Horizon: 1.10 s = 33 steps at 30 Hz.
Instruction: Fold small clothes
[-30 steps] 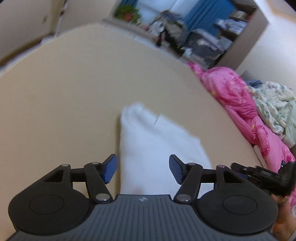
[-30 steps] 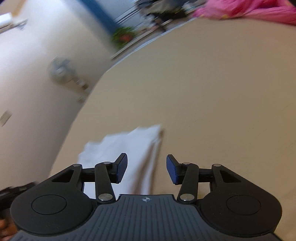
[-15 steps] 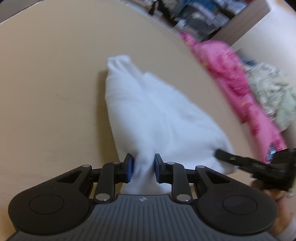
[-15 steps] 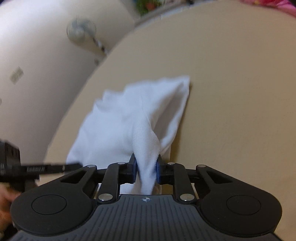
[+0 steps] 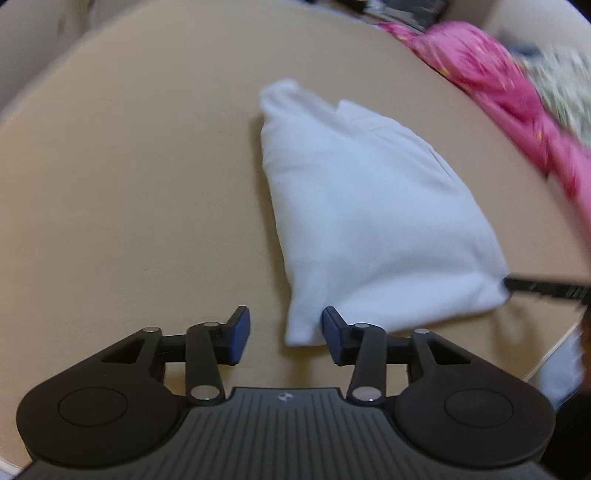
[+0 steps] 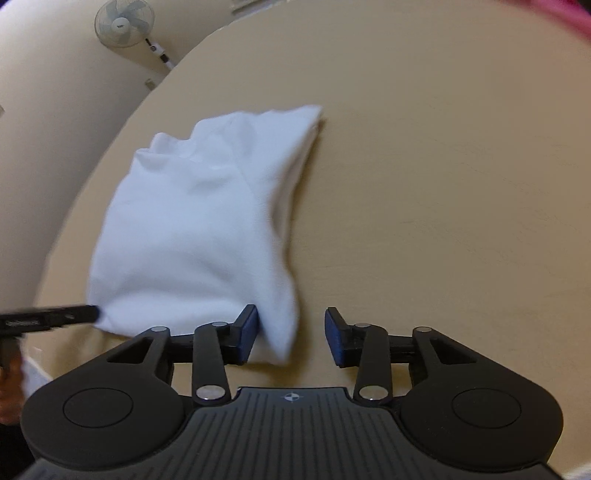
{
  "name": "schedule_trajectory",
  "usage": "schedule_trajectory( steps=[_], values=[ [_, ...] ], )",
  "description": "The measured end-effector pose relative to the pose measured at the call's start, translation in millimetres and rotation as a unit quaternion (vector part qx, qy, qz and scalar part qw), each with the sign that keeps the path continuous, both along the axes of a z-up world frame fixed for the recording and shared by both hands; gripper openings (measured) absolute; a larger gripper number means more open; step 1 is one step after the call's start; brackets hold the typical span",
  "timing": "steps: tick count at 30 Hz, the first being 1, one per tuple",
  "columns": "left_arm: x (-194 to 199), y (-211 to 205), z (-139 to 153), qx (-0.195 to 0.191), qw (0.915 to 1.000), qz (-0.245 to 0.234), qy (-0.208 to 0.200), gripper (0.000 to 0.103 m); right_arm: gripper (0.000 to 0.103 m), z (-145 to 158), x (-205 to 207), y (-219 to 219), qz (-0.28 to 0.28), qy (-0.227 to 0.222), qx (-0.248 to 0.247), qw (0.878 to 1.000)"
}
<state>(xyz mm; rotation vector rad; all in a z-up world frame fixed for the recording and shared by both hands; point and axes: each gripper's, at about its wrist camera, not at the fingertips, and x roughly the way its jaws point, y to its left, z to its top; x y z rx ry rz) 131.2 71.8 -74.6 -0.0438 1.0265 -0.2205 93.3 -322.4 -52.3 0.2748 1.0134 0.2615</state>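
A white folded garment [image 5: 369, 206] lies flat on the tan table [image 5: 129, 184]. My left gripper [image 5: 286, 334] hangs over its near left corner; the jaws are opening, with the corner lying between them beside the right pad and not pinched. In the right wrist view the same garment [image 6: 192, 229] spreads to the left. My right gripper [image 6: 290, 332] is over its near right corner, its jaws are opening too, and the cloth tip rests loose next to the left pad. Each gripper's black finger shows in the other's view at the garment's near edge.
A pink quilt [image 5: 498, 85] and a floral fabric [image 5: 565, 85] are heaped along the table's far right. A standing fan [image 6: 123, 22] is by the wall beyond the table's left edge. A hand [image 6: 9, 373] shows at the lower left.
Both grippers closed on the garment's near corners half a second ago; now both have let go, their jaws have spread, and the garment lies flatter on the table.
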Motion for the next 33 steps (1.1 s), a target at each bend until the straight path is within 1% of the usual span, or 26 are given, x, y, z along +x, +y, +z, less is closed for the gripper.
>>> schedule_trajectory(
  steps=[1, 2, 3, 4, 7, 9, 11, 12, 14, 17, 20, 23, 25, 28, 29, 33],
  values=[
    [-9.5, -3.6, 7.2, 0.023, 0.9996, -0.005, -0.018, 0.061, 0.041, 7.2, -9.2, -1.5, -0.007, -0.012, -0.016, 1.0],
    [-18.9, -6.8, 14.1, 0.038, 0.9987, -0.006, -0.034, 0.067, 0.042, 13.2, -17.2, -2.1, -0.015, -0.026, -0.03, 0.999],
    [-30.1, -8.8, 22.1, 0.043, 0.9977, -0.002, -0.052, 0.079, 0.042, 14.8, -20.6, -1.4, -0.019, -0.038, -0.041, 0.998],
    [-40.5, -12.0, 27.5, 0.042, 0.9969, 0.001, -0.067, 0.086, 0.042, 19.2, -28.8, -1.8, -0.022, -0.047, -0.048, 0.997],
    [-68.7, -24.9, 46.5, 0.044, 0.9933, 0.012, -0.106, 0.092, 0.045, 28.9, -44.6, 1.2, -0.033, -0.076, -0.058, 0.995],
    [-90.2, -34.0, 55.4, 0.052, 0.9896, 0.023, -0.132, 0.093, 0.054, 35.2, -61.0, 1.2, -0.038, -0.092, -0.062, 0.993],
    [-110.1, -42.8, 62.7, 0.058, 0.9855, 0.035, -0.155, 0.102, 0.057, 42.5, -79.8, 3.5, -0.042, -0.106, -0.071, 0.991],
    [-122.3, -47.5, 65.7, 0.062, 0.9826, 0.044, -0.169, 0.103, 0.058, 47.2, -88.3, 4.4, -0.042, -0.11, -0.074, 0.99],
    [-141.3, -56.0, 70.9, 0.068, 0.9793, 0.056, -0.183, 0.103, 0.062, 53.1, -104.7, 10.1, -0.041, -0.119, -0.08, 0.989],
    [-165.8, -64.7, 78.4, 0.062, 0.9771, 0.076, -0.189, 0.103, 0.067, 54.3, -116.7, 20.1, -0.04, -0.134, -0.089, 0.986],
    [-193.7, -71.9, 84.6, 0.056, 0.9743, 0.094, -0.197, 0.103, 0.07, 61.1, -140.1, 24.4, -0.037, -0.147, -0.093, 0.984],
    [-216.9, -78.1, 83.3, 0.063, 0.9716, 0.099, -0.205, 0.103, 0.074, 63.8, -158.9, 32.7, -0.034, -0.161, -0.1, 0.981],
    [-226.6, -77.1, 77.6, 0.06, 0.971, 0.109, -0.204, 0.103, 0.075, 64.4, -169.3, 37.5, -0.034, -0.165, -0.101, 0.98],
    [-231.4, -77.8, 71.3, 0.046, 0.9732, 0.114, -0.194, 0.103, 0.075, 65.9, -174.3, 43.8, -0.04, -0.171, -0.091, 0.98],
    [-229.3, -78.3, 70.6, 0.045, 0.9729, 0.11, -0.198, 0.103, 0.075, 67.7, -174.4, 46.1, -0.042, -0.177, -0.089, 0.979],
    [-231.6, -83.0, 71.1, 0.052, 0.9672, 0.106, -0.225, 0.103, 0.076, 70.4, -173.7, 56.1, -0.046, -0.201, -0.091, 0.974]
  ],
)
